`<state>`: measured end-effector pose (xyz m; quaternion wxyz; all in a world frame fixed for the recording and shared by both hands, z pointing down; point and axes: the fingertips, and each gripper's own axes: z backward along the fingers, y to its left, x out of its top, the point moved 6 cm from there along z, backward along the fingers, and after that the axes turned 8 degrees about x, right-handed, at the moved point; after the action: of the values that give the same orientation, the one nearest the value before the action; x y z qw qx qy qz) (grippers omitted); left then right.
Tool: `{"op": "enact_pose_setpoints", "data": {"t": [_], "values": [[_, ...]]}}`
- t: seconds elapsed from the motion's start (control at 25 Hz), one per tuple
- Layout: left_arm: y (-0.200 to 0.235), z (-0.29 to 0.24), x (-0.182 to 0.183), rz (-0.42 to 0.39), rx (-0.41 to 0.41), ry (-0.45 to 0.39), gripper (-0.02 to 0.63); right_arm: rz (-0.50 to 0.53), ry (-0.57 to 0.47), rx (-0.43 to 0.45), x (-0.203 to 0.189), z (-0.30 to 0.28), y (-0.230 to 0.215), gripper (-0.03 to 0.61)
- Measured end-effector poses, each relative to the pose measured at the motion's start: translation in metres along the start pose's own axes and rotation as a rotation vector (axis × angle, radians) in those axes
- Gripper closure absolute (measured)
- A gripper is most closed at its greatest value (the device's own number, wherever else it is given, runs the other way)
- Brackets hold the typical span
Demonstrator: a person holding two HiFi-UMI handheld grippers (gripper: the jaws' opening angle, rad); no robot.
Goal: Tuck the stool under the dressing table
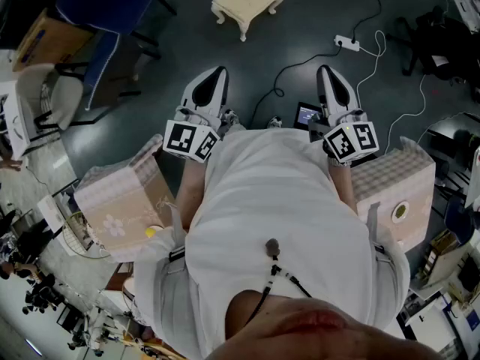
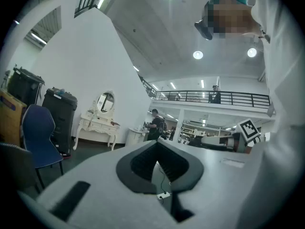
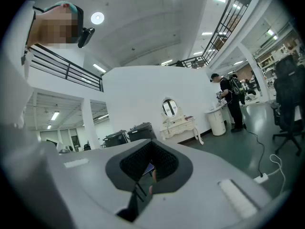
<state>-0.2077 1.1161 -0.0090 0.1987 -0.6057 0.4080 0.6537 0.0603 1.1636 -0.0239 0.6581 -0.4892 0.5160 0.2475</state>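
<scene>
Closest under the head camera is the person's white shirt (image 1: 285,201), with the two grippers held out level just past it. The left gripper (image 1: 212,81) and the right gripper (image 1: 330,81) both have their jaws pressed together with nothing between them.

The cream padded stool with curved legs (image 1: 247,2) stands on the dark grey floor (image 1: 150,118) at the far edge of the head view, well apart from both grippers and untouched. The white carved dressing table with an oval mirror (image 2: 97,123) sits farther off against the white wall, beside two black bins (image 2: 59,113); it appears in both gripper views but not in the head view.

Between person and stool lie a white power strip (image 1: 346,43) with its looping black and white cables, and a small lit screen (image 1: 307,115) near the right gripper. A blue chair (image 1: 97,6) stands far left, and pink checked boxes (image 1: 124,201) flank the person.

As I judge it, the cables are the main hazard: a foot or a dragged stool leg could catch them. The stool also has a long way to travel, and its rounded padded top may slip from a narrow grip.

No brand or legible wording shows; the gripper cubes (image 1: 189,139) carry only black-and-white square markers, and the left box a pale flower print.
</scene>
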Motion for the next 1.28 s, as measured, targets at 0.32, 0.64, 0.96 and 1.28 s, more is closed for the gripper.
{"op": "enact_pose_setpoints", "data": {"t": [0.32, 0.64, 0.96, 1.28], "values": [[-0.082, -0.03, -0.032, -0.018, -0.026, 0.052, 0.609, -0.011, 0.028, 0.0, 0.006, 0.051, -0.057, 0.571], [-0.11, -0.02, -0.038, -0.05, 0.027, 0.054, 0.609, -0.013, 0.019, 0.026, 0.005, 0.079, -0.078, 0.571], [-0.129, -0.022, -0.051, 0.037, 0.068, 0.034, 0.609, -0.007, 0.045, 0.07, 0.005, 0.092, -0.084, 0.571], [-0.124, -0.025, -0.064, 0.057, 0.099, 0.057, 0.609, -0.018, 0.071, 0.064, 0.006, 0.095, -0.102, 0.571]]}}
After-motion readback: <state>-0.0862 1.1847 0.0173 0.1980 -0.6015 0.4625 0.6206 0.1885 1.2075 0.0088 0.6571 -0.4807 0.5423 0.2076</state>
